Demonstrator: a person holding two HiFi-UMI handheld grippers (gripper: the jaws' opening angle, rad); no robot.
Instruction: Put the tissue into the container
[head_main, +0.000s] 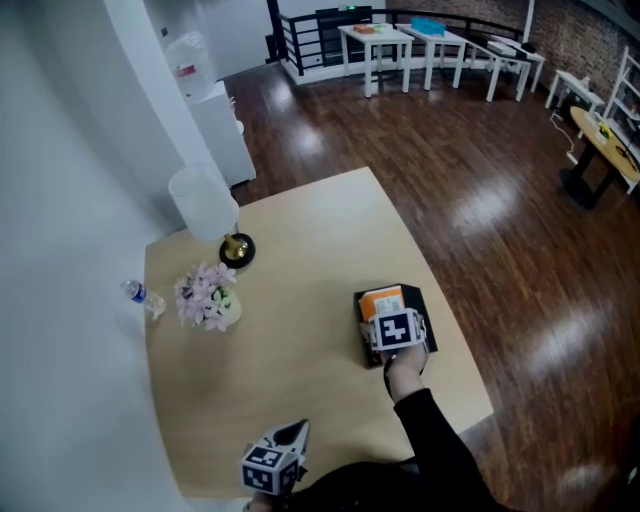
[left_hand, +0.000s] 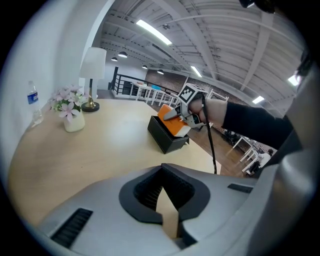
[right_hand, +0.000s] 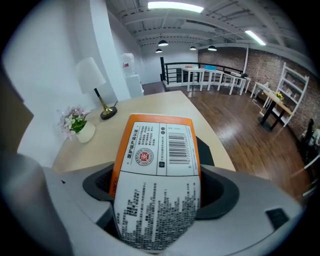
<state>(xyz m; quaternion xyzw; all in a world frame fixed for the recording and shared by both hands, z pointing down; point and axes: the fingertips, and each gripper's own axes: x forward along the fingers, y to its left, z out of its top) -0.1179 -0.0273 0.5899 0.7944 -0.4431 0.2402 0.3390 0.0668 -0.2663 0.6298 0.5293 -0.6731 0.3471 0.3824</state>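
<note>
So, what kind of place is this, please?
Probably a loft-style office or studio. There is a brick wall, a row of white tables by a black railing, and a wide dark wooden floor.

- Right claw over the black container; orange tissue pack at its tip, in the box.
- Left claw well behind it and to its left, at the table edge.
- Lamp, flowers, bottle: far left of right claw.
</note>
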